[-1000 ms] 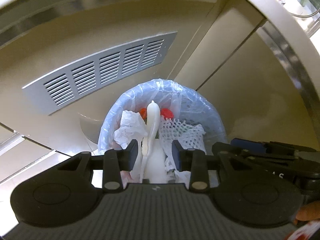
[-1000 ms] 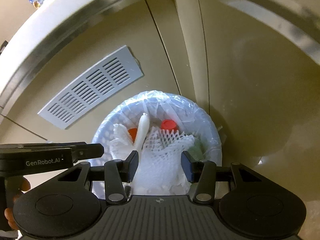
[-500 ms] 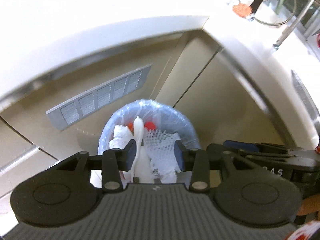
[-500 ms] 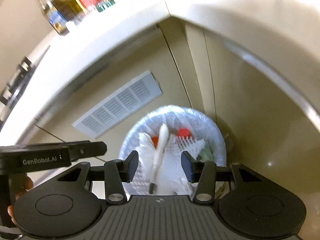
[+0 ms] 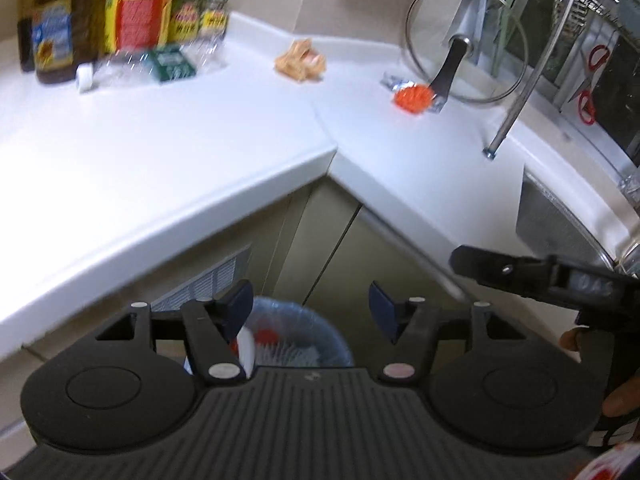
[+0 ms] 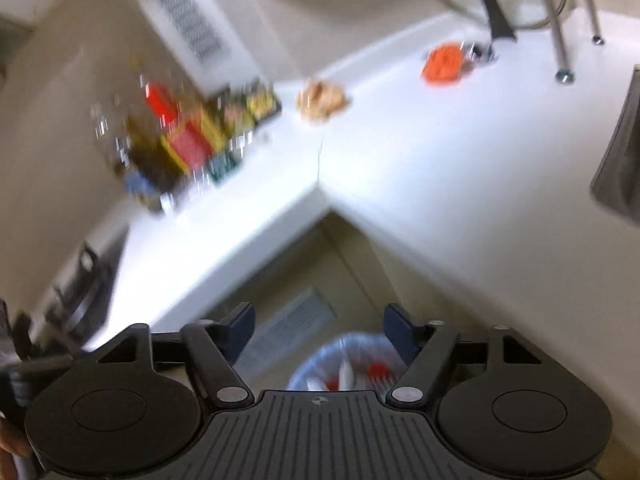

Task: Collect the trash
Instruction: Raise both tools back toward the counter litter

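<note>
The crumpled wrapper (image 5: 300,61) (likely light, soft) is best pinched mid-bunch; both grippers (image 5: 310,306) (image 6: 319,322) are held wide open, empty.

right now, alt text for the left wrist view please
The open, empty left gripper is above a blue-bagged trash bin under a white corner countertop. On the counter lie a crumpled tan wrapper and an orange mesh scrap.

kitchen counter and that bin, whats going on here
A person is collecting trash with two handheld grippers. Both the left gripper and the right gripper are open and empty, held above the lined bin, which already holds scraps. A crumpled tan scrap and an orange scrap lie on the counter.
</note>
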A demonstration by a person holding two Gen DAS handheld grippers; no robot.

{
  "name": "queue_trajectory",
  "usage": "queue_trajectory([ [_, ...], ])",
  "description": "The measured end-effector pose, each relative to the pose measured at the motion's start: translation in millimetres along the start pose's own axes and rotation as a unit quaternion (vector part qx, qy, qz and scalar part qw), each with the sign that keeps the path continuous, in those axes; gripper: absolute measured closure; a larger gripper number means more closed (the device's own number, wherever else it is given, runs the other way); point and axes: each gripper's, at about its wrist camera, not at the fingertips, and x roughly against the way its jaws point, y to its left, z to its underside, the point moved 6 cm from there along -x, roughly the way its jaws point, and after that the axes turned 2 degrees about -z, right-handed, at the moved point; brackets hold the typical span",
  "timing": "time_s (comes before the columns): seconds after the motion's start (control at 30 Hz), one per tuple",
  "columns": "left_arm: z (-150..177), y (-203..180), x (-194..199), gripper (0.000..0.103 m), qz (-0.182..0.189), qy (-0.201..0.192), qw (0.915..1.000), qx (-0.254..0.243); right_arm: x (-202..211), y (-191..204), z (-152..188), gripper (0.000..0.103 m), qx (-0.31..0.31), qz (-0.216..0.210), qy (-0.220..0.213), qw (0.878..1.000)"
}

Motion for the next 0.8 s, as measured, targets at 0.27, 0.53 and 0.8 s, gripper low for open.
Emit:
queue_trajectory([
  [0.27, -41.3, -17.2, -12.2, 0.031, -0.006, -0.027, 0.9995, -0.016, 8.7, -29.3, -49.2, 0.028, 0.0, 0.02, -0.01, 1.0],
  [0.53, -81.7, -22.0, -39.2, 0.022, -0.025, -0.05, 0.9983, -0.017, 5.2, -74.4, -104.0, 0.023, 0.026, 0.057, -0.032, 0.998],
  [0.8, -122.7, -25.1, -70.5, 0.022, -0.054, -0.07, 0.9958, -0.025, -24.8, -104.8, -160.3, 0.023, 0.081, 0.1, -0.043, 0.991],
])
